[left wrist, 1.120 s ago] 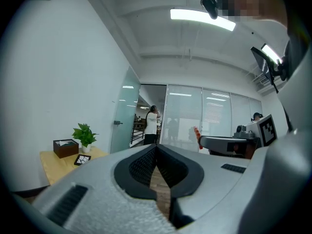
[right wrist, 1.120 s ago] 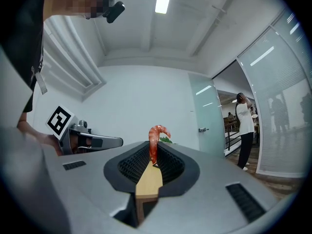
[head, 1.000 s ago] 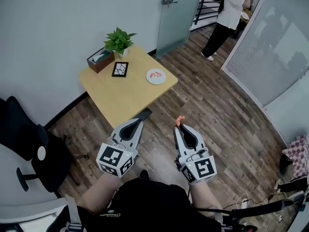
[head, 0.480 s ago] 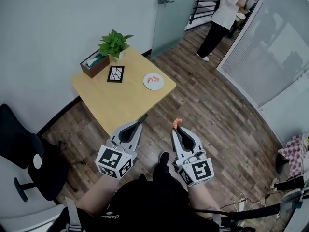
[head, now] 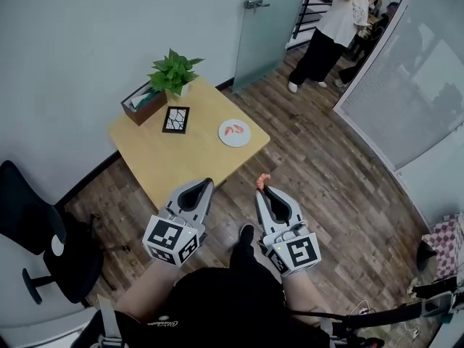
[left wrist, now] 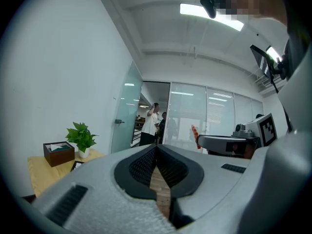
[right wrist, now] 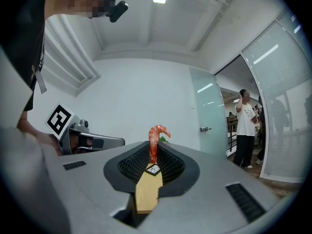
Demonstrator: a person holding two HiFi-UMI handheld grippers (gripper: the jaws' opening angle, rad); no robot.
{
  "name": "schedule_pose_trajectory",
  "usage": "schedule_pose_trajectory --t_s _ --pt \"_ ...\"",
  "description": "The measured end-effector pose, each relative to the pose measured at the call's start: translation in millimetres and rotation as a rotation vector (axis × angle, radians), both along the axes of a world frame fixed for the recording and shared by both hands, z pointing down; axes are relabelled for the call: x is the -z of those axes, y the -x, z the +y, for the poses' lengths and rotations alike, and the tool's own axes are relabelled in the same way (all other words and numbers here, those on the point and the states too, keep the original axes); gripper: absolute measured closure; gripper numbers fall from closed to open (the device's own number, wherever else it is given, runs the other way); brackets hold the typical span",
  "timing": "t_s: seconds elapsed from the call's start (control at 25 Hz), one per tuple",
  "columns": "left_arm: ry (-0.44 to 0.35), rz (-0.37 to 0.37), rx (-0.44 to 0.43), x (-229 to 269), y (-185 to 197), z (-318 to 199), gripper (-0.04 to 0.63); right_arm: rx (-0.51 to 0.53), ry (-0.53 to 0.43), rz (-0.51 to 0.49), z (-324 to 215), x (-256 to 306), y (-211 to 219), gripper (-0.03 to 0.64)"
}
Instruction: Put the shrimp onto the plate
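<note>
- Head view: the table (head: 181, 158) sits upper left of centre. The plate (head: 243, 138) lies near its right corner, with a plated shrimp (head: 232, 129) already on it. A black card (head: 175, 119), a box (head: 143, 104) and a plant (head: 172, 69) stand further back on the table.
- Head view: my right gripper (head: 262, 188) is at lower centre over the wood floor. The held shrimp (head: 262, 180) pokes out past its tips, well apart from the plate. My left gripper (head: 207, 183) hangs beside it, to its left, at the table's near edge.
- Left gripper view: my left fingers meet in a tight seam with nothing between them.
- Right gripper view: my right fingers are pinched onto the lower end of the held shrimp. It stands upright at frame centre, its curled end free above the tips.
- Judgement: this is the carry to the plate, and the drop is not yet done.
- Only one end of the shrimp is gripped, so it could probably pivot or slip if jolted.
- Plan: hold an even squeeze on the way to the plate and avoid any wrist roll.
- Plan: aim for the bare part of the plate beside the plated shrimp, come down close, and only then part the fingers.
- Plan: my left gripper has no job here and is best kept off the table edge.
</note>
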State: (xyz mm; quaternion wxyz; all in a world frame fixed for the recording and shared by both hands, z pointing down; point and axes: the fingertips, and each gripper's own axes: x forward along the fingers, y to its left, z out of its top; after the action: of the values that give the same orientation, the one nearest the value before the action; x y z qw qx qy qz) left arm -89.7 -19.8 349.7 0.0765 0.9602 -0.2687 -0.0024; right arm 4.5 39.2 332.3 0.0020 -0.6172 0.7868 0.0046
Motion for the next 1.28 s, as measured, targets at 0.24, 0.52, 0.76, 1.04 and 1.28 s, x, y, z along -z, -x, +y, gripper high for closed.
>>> schedule_pose_trajectory --t_s 0.24,0.52,0.76,1.04,1.28 --pt "0.003 -0.009 0.038 4.6 -42.7 -46.3 0.594 0.040 0.017 -0.008 -44.7 -0.5 -44.7 0.571" --pt "-0.012 -0.023 0.066 19.1 -123.8 -102.8 0.595 0.118 -0.001 -0.011 -102.6 11.4 -112.6 0.571" --pt "-0.045 -0.027 0.107 27.3 -176.7 -145.6 0.594 0.166 -0.004 -0.010 -149.7 13.9 -167.3 0.571" --pt "-0.004 -0.056 0.190 5.6 -170.0 -175.3 0.594 0.241 0.017 -0.022 -192.0 6.2 -164.0 0.571" --pt "-0.043 -0.050 0.197 14.8 -157.4 -198.4 0.594 0.241 -0.009 -0.018 -215.4 15.8 -146.1 0.571"
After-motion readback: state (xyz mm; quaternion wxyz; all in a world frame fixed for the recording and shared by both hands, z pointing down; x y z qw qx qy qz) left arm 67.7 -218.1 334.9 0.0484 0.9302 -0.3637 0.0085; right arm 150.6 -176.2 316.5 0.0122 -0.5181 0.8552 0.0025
